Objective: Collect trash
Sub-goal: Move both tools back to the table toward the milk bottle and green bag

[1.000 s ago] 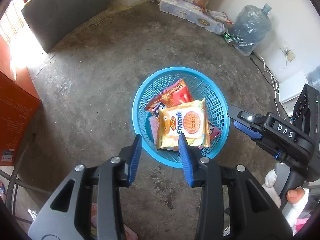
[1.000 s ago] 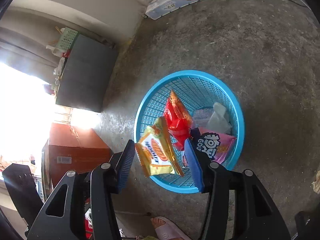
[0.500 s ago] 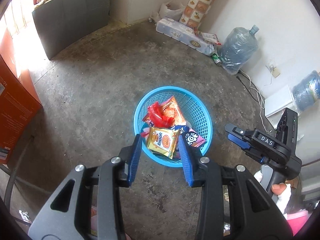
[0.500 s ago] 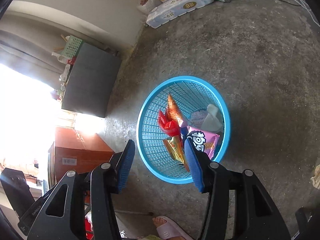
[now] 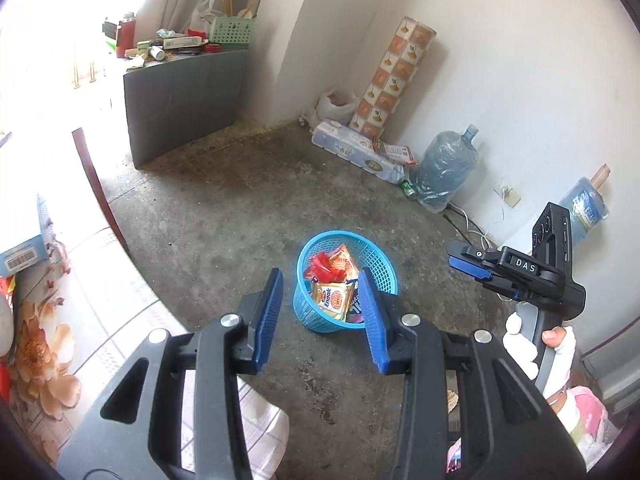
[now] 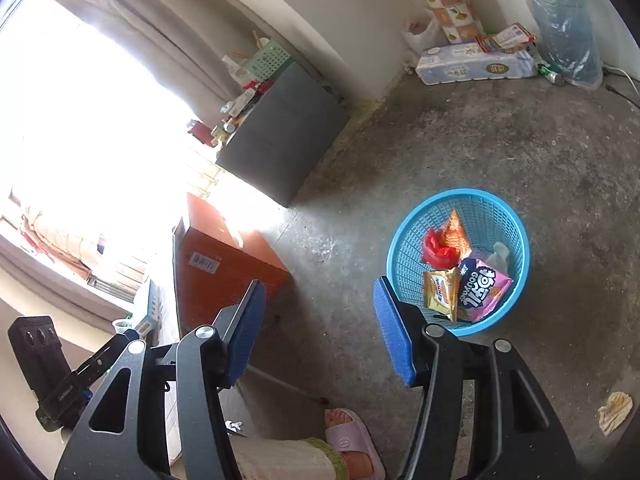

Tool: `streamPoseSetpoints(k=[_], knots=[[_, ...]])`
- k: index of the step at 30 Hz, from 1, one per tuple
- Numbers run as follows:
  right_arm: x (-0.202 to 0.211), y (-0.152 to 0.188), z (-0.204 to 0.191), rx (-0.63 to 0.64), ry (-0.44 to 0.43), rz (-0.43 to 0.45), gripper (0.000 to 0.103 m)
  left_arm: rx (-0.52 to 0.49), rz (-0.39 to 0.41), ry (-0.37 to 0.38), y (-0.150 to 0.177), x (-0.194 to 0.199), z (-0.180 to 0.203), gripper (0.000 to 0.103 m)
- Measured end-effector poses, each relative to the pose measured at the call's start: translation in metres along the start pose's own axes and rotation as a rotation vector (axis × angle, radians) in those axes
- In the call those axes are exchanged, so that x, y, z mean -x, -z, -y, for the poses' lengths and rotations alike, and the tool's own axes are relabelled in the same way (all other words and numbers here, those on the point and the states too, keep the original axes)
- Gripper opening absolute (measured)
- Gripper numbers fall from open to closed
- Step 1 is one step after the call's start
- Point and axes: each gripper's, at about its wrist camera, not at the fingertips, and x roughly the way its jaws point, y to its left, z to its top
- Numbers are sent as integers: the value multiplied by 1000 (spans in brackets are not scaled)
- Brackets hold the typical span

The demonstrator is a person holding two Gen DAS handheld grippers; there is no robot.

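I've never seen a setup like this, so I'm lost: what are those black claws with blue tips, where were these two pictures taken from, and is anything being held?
No robot here: a person holds a hand-held left gripper and right gripper, each carrying a camera that looks along its jaws. One picture comes from each. Both sets of jaws stand open and hold nothing. On the concrete floor sits a blue basket with snack wrappers inside. A crumpled scrap lies on the floor apart from it.
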Motion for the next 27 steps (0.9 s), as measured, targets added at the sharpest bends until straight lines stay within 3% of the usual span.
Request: streamPoseSetpoints(k=[3,9,16,23,27], knots=[[5,3,-45,86,-45,-24,62,66,82,-17,10,46,-29,44],[-6,18,-135,245,-126,-98,63,178,263,-103,32,129,-91,47],[-40,47,-235,375,-248,-211,63,379,395,-152,43,189,-171,53],[-88,79,-313,453,-313,-324,63,716,363,-144,53,188,-269,55],[-119,86,-346,494,-298,-364,63,789,321,-148,66,176,-300,61]])
